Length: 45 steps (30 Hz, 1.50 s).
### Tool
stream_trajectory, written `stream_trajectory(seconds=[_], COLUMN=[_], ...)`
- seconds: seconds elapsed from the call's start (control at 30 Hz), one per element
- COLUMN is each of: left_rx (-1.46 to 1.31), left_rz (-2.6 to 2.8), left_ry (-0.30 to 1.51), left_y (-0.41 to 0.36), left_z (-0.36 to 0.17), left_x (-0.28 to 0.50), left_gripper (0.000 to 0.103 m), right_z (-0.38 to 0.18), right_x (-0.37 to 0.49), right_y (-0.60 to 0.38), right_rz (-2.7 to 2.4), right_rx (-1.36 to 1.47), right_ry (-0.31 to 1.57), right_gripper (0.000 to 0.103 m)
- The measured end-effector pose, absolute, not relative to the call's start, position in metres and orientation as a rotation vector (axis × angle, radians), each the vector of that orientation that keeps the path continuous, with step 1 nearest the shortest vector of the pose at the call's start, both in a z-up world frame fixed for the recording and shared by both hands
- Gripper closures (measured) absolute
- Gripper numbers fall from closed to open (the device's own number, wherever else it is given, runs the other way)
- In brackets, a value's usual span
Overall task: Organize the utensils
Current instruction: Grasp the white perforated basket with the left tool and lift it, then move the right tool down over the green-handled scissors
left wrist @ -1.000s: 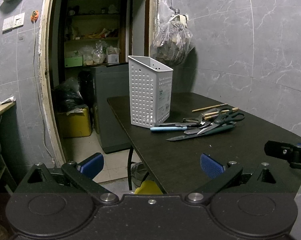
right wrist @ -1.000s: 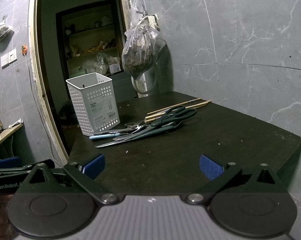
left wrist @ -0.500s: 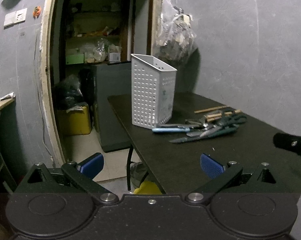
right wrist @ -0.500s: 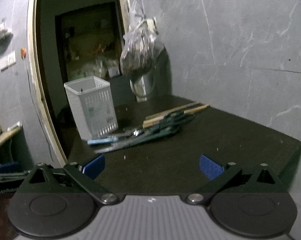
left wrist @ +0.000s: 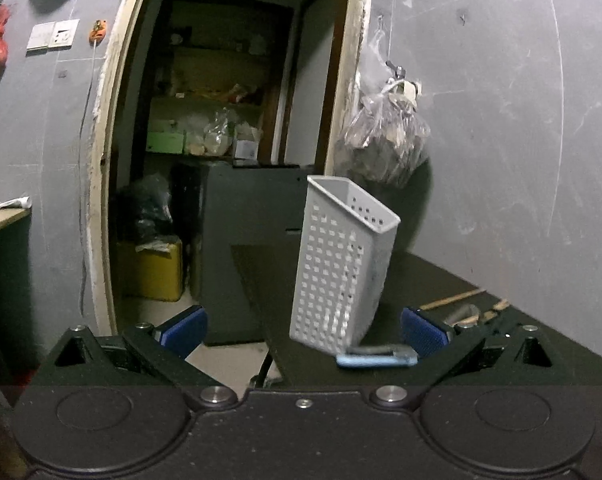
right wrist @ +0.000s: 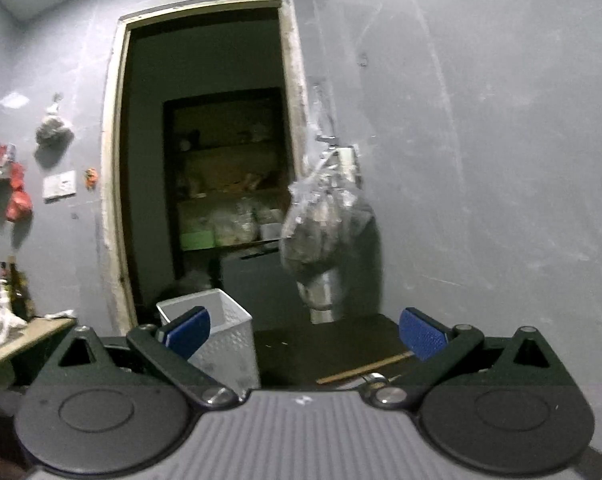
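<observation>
A white basket (left wrist: 343, 268) full of little holes stands on the dark tabletop (left wrist: 481, 344) in the middle of the left view. A light blue handle (left wrist: 375, 360) lies at its foot. Thin wooden sticks (left wrist: 451, 300) lie to the right.

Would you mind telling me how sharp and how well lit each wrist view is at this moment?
Left wrist view: dim room, fisheye bending the door frame; the white basket reads fairly clearly, but the blue-handled utensil at its base is smeared. Right wrist view: softer all over, the hanging plastic bag streaked by motion blur, the table nearly black.
</observation>
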<state>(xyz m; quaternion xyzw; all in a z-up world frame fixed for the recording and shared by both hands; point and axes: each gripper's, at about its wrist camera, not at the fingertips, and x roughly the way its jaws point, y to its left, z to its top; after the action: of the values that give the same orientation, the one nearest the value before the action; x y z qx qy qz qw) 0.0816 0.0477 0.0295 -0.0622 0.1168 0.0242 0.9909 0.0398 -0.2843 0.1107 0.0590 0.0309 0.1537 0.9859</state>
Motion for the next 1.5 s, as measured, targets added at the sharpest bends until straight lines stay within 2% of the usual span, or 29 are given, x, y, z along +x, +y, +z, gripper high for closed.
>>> stream_trajectory(seconds=[0.17,0.43,0.8,0.87,0.93,0.97,1.5], left_rx=[-0.058,0.081,0.096,0.081,0.055,0.049,0.103], left_rz=[-0.032,-0.097,-0.097,-0.102,-0.135,-0.138,-0.275], left_ry=[0.219,0.171,0.186,0.187,0.195,0.198,0.139], left_y=[0.048,0.036,0.032,0.032,0.034,0.034,0.055], left_z=[0.031,0.025,0.013,0.013,0.013,0.012,0.003], left_x=[0.113,0.163,0.241,0.247,0.252,0.253,0.261], left_gripper=[0.001,0.001,0.001,0.005,0.018,0.021,0.023], right_z=[0.118,0.06,0.032,0.03,0.029,0.028,-0.002], right_x=[0.077,0.121,0.151,0.154,0.155,0.155,0.189], right_y=[-0.279,-0.25,-0.243,-0.243,-0.243,-0.243,-0.244], right_rz=[0.296,0.233,0.21,0.2,0.189,0.186,0.125], right_rx=[0.11,-0.042,-0.037,-0.04,-0.041,-0.042,-0.025], right_ry=[0.118,0.23,0.352,0.363,0.368,0.373,0.505], right_gripper=[0.0,0.0,0.0,0.0,0.0,0.0,0.0])
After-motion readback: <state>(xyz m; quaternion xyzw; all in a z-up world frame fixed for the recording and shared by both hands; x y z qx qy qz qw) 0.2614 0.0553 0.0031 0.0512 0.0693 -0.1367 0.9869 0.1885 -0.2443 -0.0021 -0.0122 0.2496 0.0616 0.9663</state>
